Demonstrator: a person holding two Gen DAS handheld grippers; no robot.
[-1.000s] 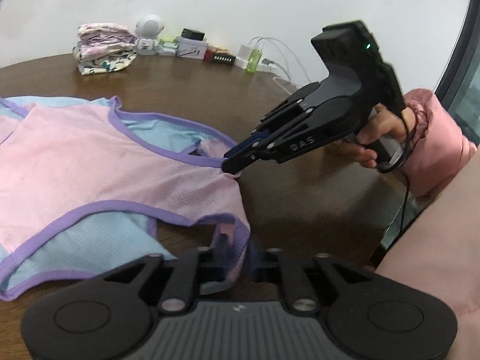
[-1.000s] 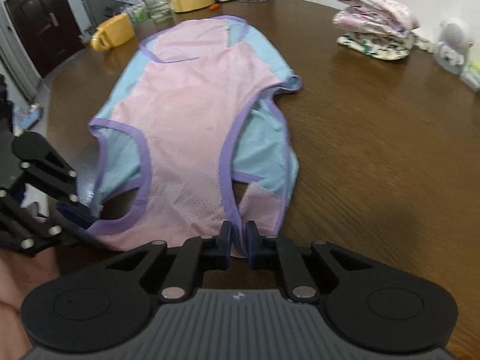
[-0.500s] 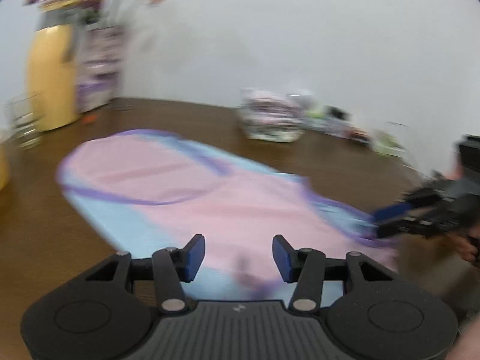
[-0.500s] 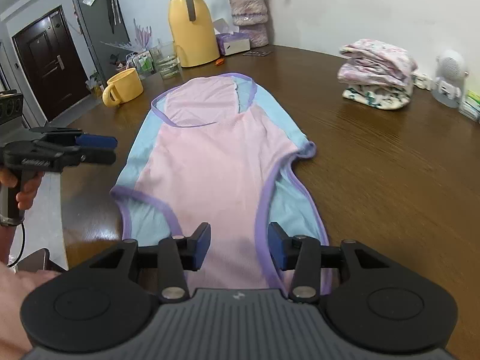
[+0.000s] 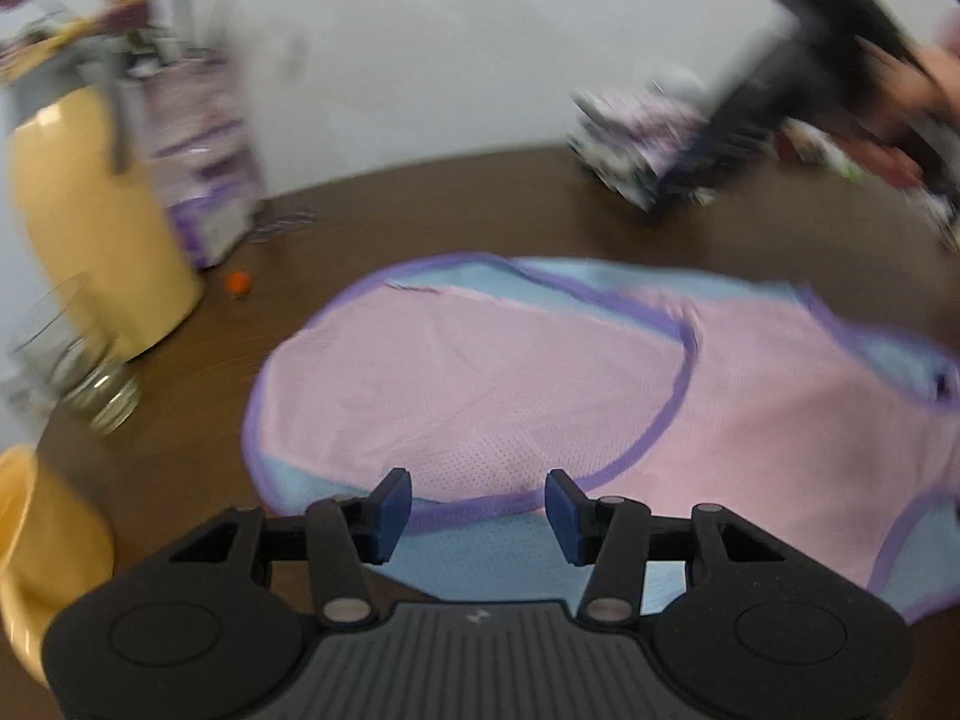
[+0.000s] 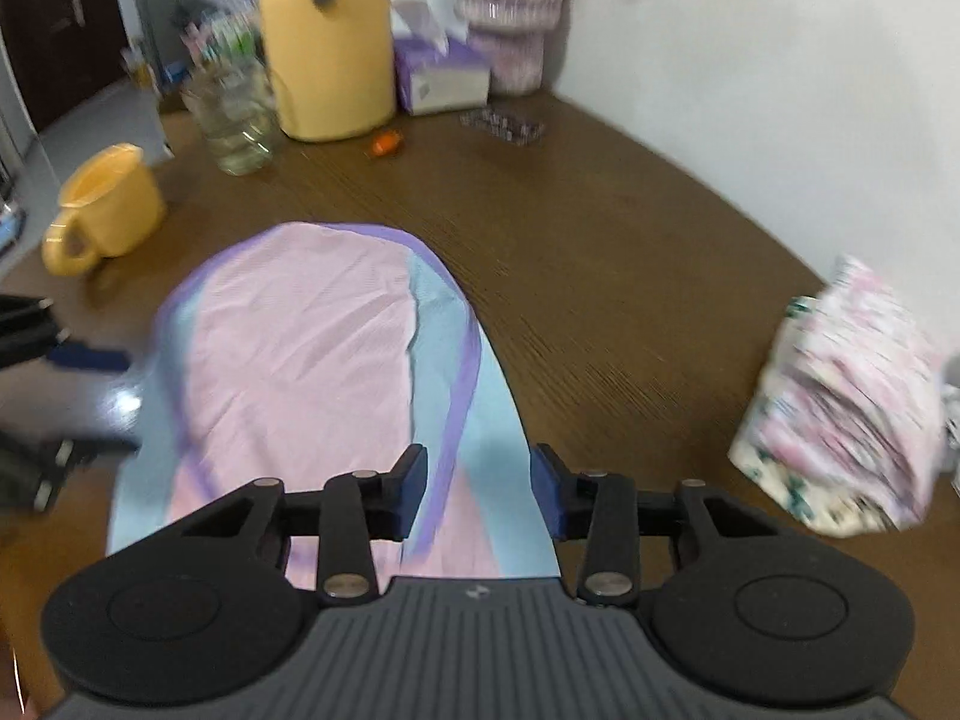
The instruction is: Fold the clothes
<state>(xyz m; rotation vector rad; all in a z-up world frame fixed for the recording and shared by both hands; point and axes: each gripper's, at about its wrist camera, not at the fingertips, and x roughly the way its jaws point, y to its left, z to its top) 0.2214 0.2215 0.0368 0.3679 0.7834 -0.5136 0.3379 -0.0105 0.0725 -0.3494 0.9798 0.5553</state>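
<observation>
Pink-and-blue garment (image 6: pixel 312 372) lies flat on the brown table (image 6: pixel 630 276), purple trim all round. Nothing is lifted.

Right gripper (image 6: pixel 479 495): jaws spread, nothing between the pads, having just closed in a touch. In the right wrist view the garment's long axis runs from 6 o'clock up to 12 o'clock, far rounded end near the yellow mug (image 6: pixel 105 210). Its blue right-hand edge with the purple band passes straight under this gripper's gap.

Left gripper (image 5: pixel 474 510): jaws spread, empty, hovering over the near purple-trimmed edge. In the left wrist view the garment (image 5: pixel 540 396) stretches from 9 to 3 o'clock, so this gripper faces it side-on.

Judgement: each hand sits over its own long edge, left on one side, right on the other; neither is clearly nearer. The next pinch probably goes down and slightly forward on the trim beneath each gap. Folded stack (image 6: pixel 840 402) sits well apart at 3 o'clock of the right gripper. Views are blurred, so exact contact is unclear.
</observation>
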